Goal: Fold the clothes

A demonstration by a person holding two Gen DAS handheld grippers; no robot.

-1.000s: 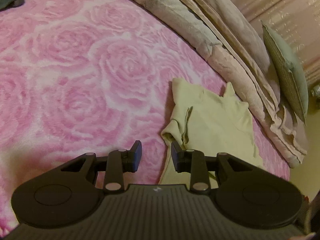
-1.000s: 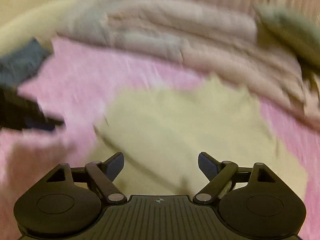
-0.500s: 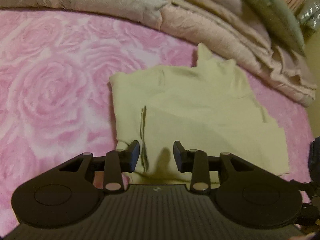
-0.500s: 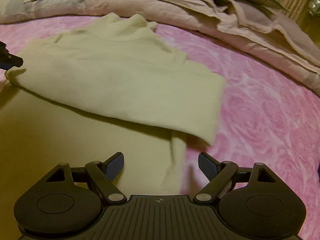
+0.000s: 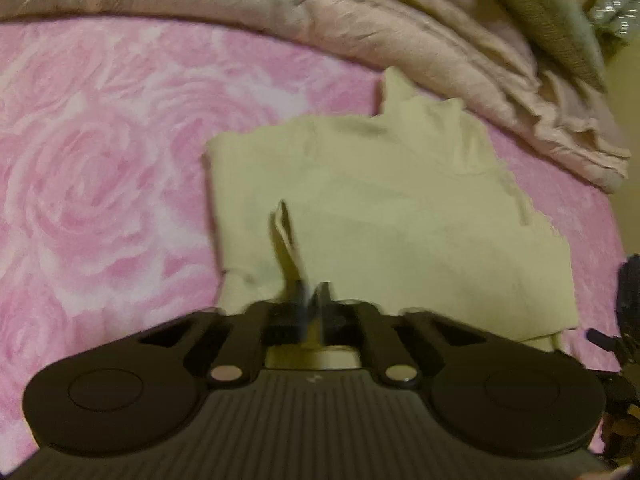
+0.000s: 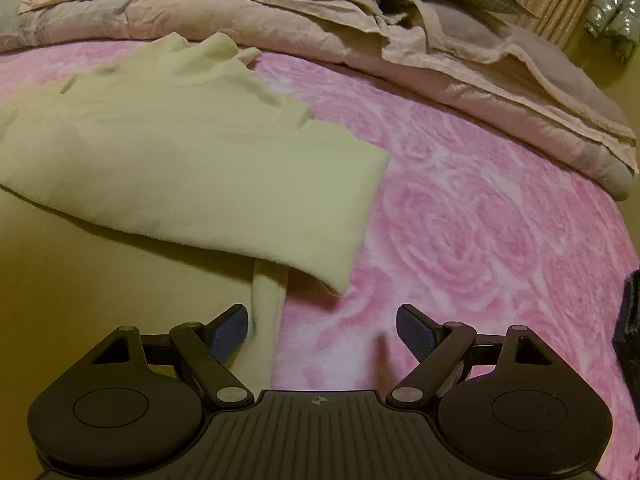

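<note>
Fingers of left gripper [image 5: 314, 304], parted half a second ago, are now clamped on yellow shirt [image 5: 380, 208] hem; right gripper [image 6: 320, 330] is kept wide, empty; fold is judged starting

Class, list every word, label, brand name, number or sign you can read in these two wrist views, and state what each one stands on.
No readable text: none.
Right gripper: a small round crosshair mark on its ribbed body, a symbol, no letters.
Left gripper: a small pale mark on its ribbed body, too blurred to read.
Pale yellow garment, pink rose blanket, folded beige bedding: no tag, print or lettering visible.
</note>
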